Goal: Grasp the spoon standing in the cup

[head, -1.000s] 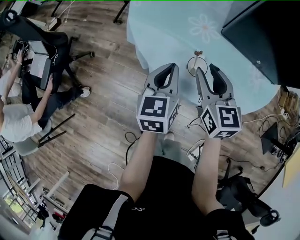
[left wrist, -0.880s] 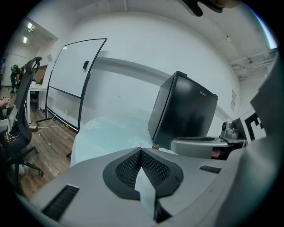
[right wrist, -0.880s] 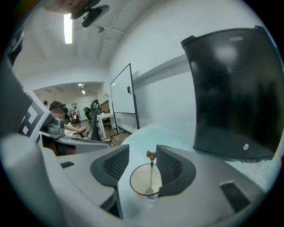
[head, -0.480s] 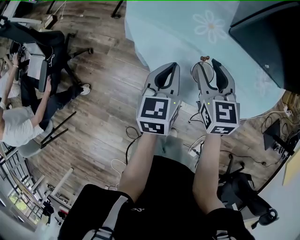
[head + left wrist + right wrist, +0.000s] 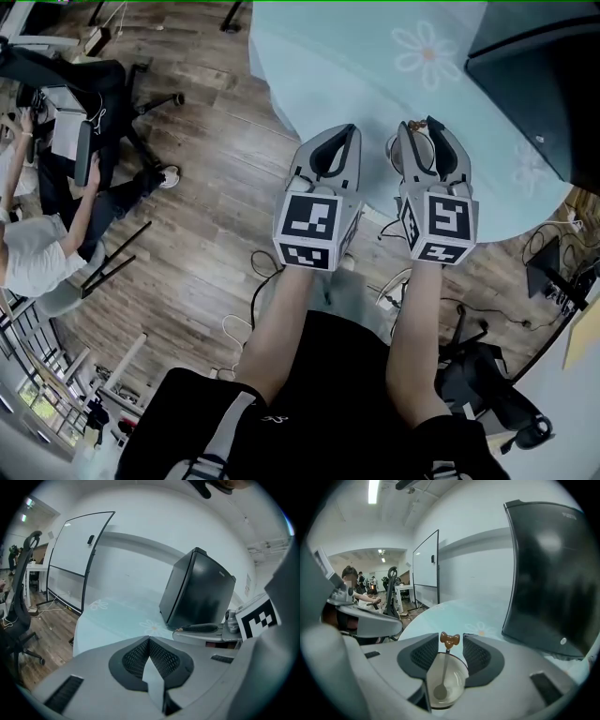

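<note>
A white cup (image 5: pixel 458 682) stands near the front edge of the light blue table (image 5: pixel 337 56). In it leans a spoon (image 5: pixel 446 663) with a brown bow-shaped top. My right gripper (image 5: pixel 420 126) hangs over the cup, one finger on each side of the bow, and in the right gripper view the right gripper (image 5: pixel 450 636) has small gaps between pads and bow. Its jaws are closing. In the head view only a sliver of the cup (image 5: pixel 424 156) shows between the fingers. My left gripper (image 5: pixel 349 129) is beside it on the left, tips together, holding nothing.
A big black box (image 5: pixel 544 84) stands on the table right of the cup, close to my right gripper. The tablecloth carries daisy prints (image 5: pixel 427 52). Wood floor lies to the left, with a seated person (image 5: pixel 37 244) and office chairs. A whiteboard (image 5: pixel 75 559) stands behind the table.
Both grippers have moved forward over the table edge. The right gripper has come down around the cup, so the spoon's bow now sits between its fingers.
</note>
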